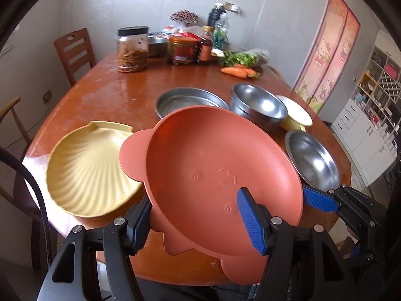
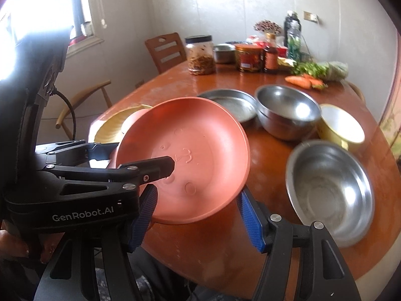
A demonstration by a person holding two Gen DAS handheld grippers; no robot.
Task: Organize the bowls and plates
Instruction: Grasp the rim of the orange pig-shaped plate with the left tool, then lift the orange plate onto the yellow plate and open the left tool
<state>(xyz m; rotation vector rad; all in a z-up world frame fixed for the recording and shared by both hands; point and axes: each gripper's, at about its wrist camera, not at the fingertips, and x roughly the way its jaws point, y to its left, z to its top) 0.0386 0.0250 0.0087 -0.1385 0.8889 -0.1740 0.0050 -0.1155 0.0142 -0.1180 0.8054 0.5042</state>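
Three steel bowls, one steel pan, two plastic plates, two carrots.

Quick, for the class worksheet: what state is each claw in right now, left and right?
Left claw: closed on the rim of the orange plate.
Right claw: closed on the same plate's near edge.

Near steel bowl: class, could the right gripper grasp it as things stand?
Probably not yet. The near steel bowl lies unobstructed beside the right gripper, but the terracotta plate sits between its fingers.
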